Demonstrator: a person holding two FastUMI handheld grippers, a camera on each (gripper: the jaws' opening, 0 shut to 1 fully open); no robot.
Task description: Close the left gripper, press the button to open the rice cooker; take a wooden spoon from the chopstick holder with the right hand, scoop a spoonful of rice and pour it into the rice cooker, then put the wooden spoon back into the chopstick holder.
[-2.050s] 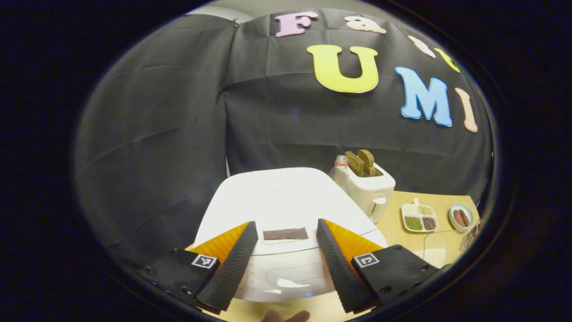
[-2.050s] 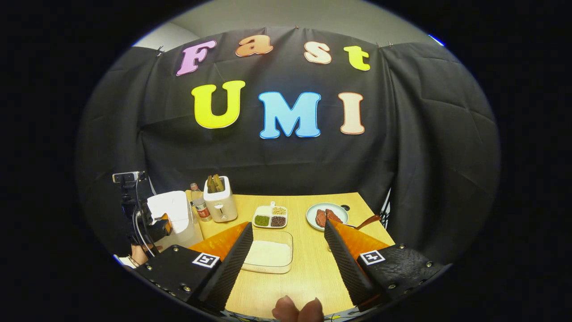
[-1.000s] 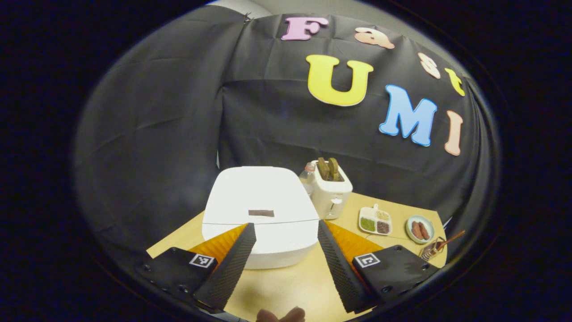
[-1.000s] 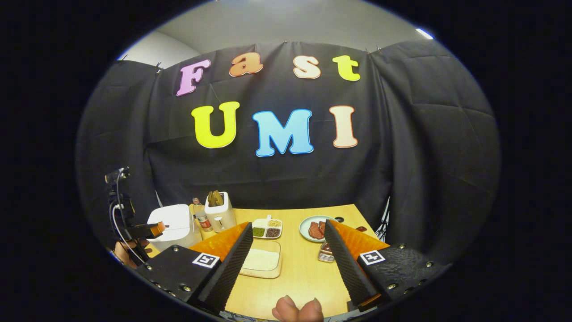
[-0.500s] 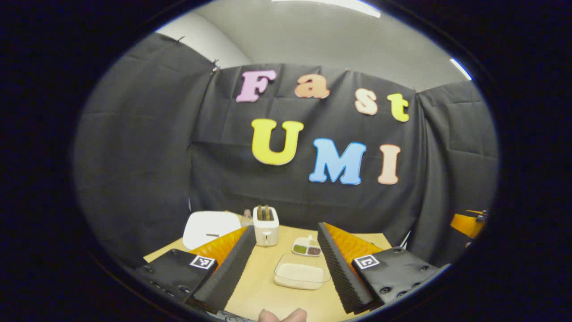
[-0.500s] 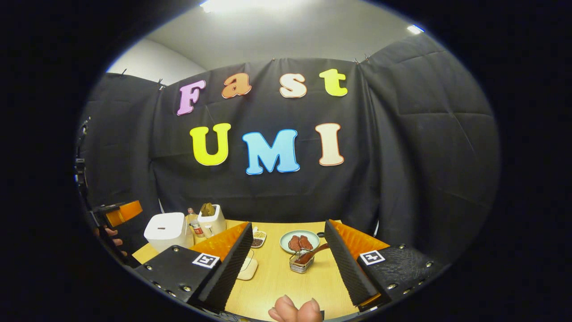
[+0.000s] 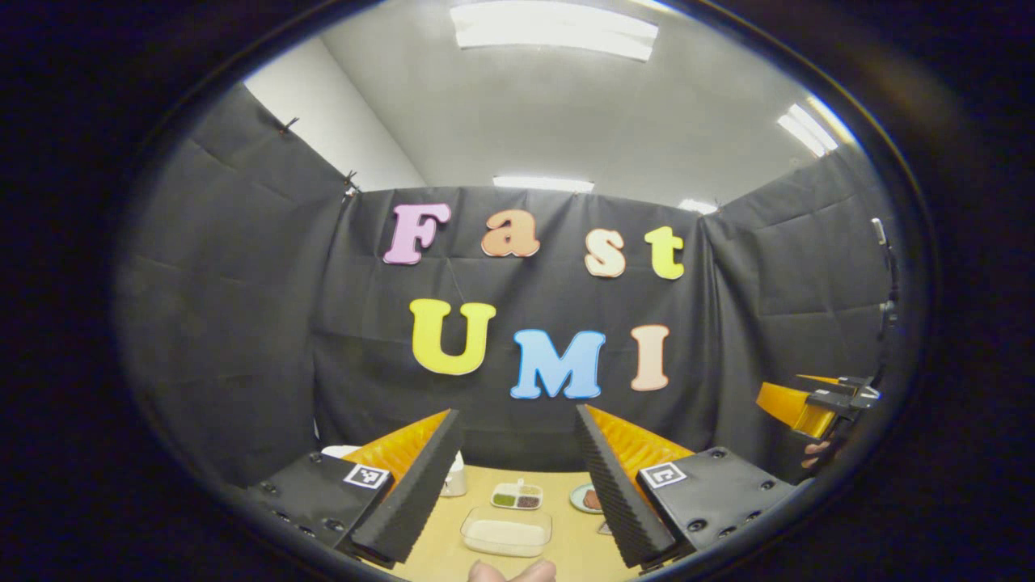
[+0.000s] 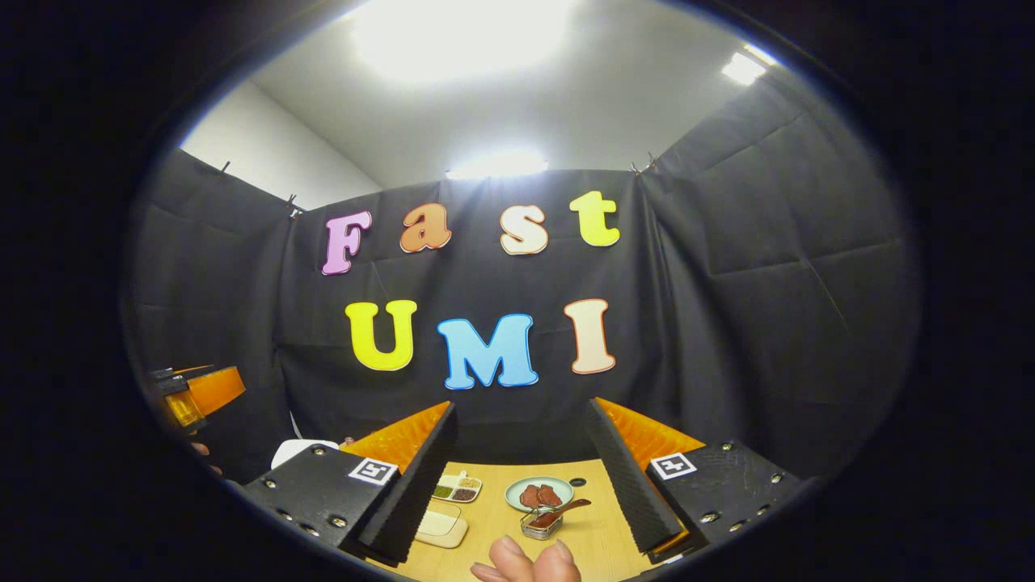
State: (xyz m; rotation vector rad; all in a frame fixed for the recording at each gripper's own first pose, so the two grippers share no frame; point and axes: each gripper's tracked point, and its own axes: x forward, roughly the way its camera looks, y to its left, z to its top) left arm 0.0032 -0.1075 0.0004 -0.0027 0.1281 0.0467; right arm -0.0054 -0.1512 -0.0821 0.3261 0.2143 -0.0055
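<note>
Rice cooker [image 8: 303, 447]: lid down, button unpressed; both hand-held grippers, left [image 7: 509, 485] and right [image 8: 521, 477], apart, raised; next: close left, descend

We see our left gripper [image 7: 511, 477] held high and tilted up, its two ridged black fingers [image 7: 408, 497] spread wide apart with nothing between them. Far below lies the wooden table [image 7: 566, 546]. On it, between the fingers, sits a clear rectangular container of rice [image 7: 506, 532], and just beyond it a small divided dish of grains [image 7: 517, 495]. A round plate [image 7: 584, 497] peeks out beside the right-side finger. A white toaster [image 7: 454, 477] shows against the other finger, and a corner of the white rice cooker [image 7: 338, 451] near it. At the far right edge we see the right gripper [image 7: 817, 398], orange and black, with a hand [image 7: 815, 454] under it. Fingertips [image 7: 513, 571] show at the bottom.
</note>
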